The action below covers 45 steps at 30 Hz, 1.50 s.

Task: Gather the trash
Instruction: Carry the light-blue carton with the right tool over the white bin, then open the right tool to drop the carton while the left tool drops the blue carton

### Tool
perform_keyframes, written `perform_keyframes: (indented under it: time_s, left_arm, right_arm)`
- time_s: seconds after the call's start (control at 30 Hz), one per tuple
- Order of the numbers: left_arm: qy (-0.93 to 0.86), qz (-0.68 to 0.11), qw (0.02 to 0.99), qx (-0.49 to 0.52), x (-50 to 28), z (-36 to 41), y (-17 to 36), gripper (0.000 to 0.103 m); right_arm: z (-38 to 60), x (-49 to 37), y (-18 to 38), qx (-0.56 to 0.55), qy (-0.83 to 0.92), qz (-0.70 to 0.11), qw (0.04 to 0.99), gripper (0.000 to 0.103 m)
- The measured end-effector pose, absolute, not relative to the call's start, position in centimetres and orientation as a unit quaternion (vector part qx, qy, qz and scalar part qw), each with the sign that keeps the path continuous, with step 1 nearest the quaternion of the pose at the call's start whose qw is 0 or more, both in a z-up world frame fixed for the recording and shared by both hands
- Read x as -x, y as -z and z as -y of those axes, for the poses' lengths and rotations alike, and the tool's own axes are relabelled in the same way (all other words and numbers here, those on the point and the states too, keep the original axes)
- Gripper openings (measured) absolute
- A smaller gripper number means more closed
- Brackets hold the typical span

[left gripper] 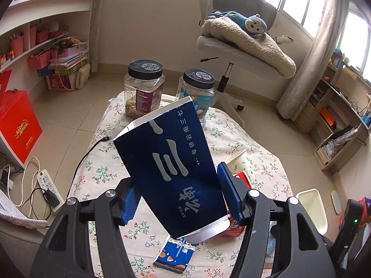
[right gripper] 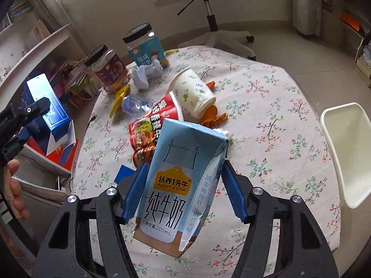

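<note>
Tongs tilt downward over the floral tabletop (right gripper: pixel 266 106): left tongs (left gripper: pixel 178 199) clamp a dark blue cardboard box (left gripper: pixel 171 162) (its far end open), right tongs (right gripper: pixel 183 192) clamp a pale blue milk carton (right gripper: pixel 178 185).

Round table (right gripper: pixel 278 106) under floral cloth. At far edge, two black-lidded jars: maroon-label jar (right gripper: pixel 109 69) and teal-label jar (right gripper: pixel 146 46), side by side. Crumpled paper (right gripper: pixel 145 75) just before them. Mid-table: paper cup (right gripper: pixel 194 92) on its side, orange peel (right gripper: pixel 214 118) at its base, red wrapper (right gripper: pixel 150 127), crushed bottle (right gripper: pixel 134 104), yellow scrap (right gripper: pixel 119 98). Blue packet (left gripper: pixel 175 256) at near edge. Black cable (left gripper: pixel 92 148) over left edge.
</note>
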<state>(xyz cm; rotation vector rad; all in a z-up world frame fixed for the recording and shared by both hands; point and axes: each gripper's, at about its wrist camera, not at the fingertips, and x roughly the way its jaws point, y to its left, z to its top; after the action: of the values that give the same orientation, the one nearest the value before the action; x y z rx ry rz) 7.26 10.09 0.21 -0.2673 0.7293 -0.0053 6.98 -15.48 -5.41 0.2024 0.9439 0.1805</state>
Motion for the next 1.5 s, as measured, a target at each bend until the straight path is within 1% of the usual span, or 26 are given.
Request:
perform_keyframes:
  time_s: [0.3,0.4,0.67,1.0,1.3,1.4,1.5]
  left_arm:
    - [0.034,-0.340,0.931,0.127,-7.9,-7.1,-0.6,0.062]
    - [0.046,-0.338,0.932,0.125,-8.2,-5.8,-0.6,0.062]
    - [0.073,-0.336,0.932,0.118,-9.1,-2.3,-0.4,0.062]
    - [0.117,-0.344,0.926,0.103,-9.8,3.2,0.1,0.062]
    - [0.167,-0.348,0.919,0.076,-10.1,10.2,0.6,0.062]
    - [0.183,-0.354,0.914,0.074,-10.2,12.5,0.9,0.062]
    - [0.203,-0.361,0.906,0.087,-10.3,15.0,1.0,0.062]
  right_arm:
    - [22.3,-7.9,1.4,-0.069,0.000,-0.382,0.922,0.062]
    - [25.6,-8.1,0.5,-0.078,0.034,-0.368,0.926,0.062]
    - [33.4,-7.9,0.6,-0.101,0.121,-0.367,0.917,0.062]
    - [38.0,-7.6,2.1,-0.089,0.186,-0.381,0.901,0.062]
    - [43.0,-6.2,1.9,-0.130,0.222,-0.376,0.890,0.061]
    - [44.4,-5.5,1.7,-0.144,0.235,-0.369,0.888,0.063]
    - [45.7,-4.5,1.4,-0.157,0.248,-0.359,0.886,0.066]
